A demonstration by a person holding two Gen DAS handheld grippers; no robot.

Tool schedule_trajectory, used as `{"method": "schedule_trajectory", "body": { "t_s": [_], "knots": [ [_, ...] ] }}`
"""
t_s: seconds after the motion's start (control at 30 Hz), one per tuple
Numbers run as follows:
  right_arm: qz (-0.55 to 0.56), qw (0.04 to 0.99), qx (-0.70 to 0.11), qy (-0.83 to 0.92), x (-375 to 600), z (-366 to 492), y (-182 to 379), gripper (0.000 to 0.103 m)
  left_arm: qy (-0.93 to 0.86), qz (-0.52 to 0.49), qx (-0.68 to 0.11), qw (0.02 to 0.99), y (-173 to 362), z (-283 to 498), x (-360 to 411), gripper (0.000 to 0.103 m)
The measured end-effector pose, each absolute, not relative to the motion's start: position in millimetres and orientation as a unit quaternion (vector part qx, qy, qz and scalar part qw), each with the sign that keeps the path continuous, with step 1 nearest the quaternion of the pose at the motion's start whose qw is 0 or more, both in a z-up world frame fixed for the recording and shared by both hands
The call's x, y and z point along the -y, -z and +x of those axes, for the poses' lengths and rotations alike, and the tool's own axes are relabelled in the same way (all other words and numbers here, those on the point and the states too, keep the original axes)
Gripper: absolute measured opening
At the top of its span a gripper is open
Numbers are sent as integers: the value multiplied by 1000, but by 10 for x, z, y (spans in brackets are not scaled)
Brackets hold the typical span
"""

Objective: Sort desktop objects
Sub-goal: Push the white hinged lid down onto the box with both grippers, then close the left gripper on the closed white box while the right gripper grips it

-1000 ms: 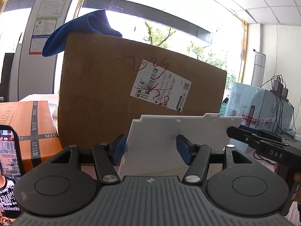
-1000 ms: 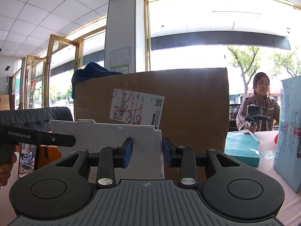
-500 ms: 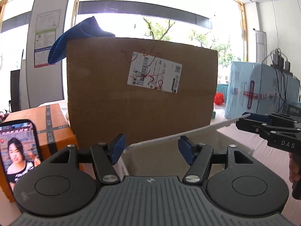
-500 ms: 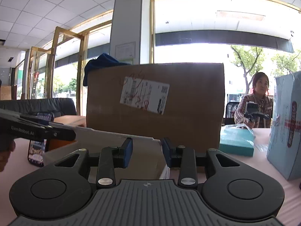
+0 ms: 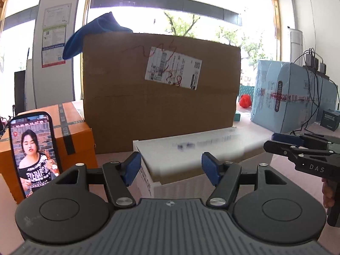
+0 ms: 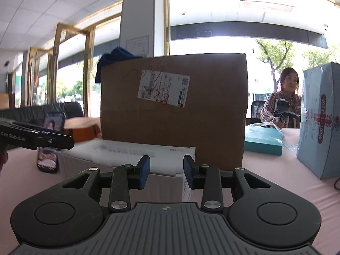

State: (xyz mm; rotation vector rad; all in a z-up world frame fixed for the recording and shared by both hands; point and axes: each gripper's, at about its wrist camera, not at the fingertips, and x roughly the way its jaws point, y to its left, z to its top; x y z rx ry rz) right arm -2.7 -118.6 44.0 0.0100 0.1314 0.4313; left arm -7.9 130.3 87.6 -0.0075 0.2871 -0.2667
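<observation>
A second ago the white box's lid stood upright between both grippers; half a second ago it was tilted halfway; now it lies nearly flat on the white box, blurred as if it were moving. That suggests the box is being closed, which may be one stage of the tidying; what else needs sorting I cannot tell.

From the left: a phone with a glossy lit screen leans against an orange box, smooth and banded with dark tape. The left gripper has its blue-padded fingers spread, holding nothing, just before the white box. The box is matte white card, rectangular, with printed text on its side, and sits on the pale pink tabletop in front of a big corrugated carton bearing a scribbled shipping label, with a soft blue cloth on its corner. The right gripper also has its fingers apart and empty, at the white box's near right corner.
</observation>
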Motion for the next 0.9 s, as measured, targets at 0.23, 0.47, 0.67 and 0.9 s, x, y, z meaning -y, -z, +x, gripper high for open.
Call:
{"method": "schedule_trajectory", "body": {
  "t_s": [0.23,0.47,0.67,0.9],
  "knots": [
    [53,976,-61,-204,1206,-27,-441,24,139,-59,-113,982,-921,-120,-1294,69],
    [19,978,-64,-196,1034,-19,-341,11,149,-4,-150,977,-731,17,-1056,22],
    [-14,980,-63,-189,907,-28,-263,11,140,14,-134,981,-666,-41,-993,21],
    [-16,979,-72,-192,997,2,-316,11,143,-5,-134,981,-659,-32,-1033,21]
  ]
}}
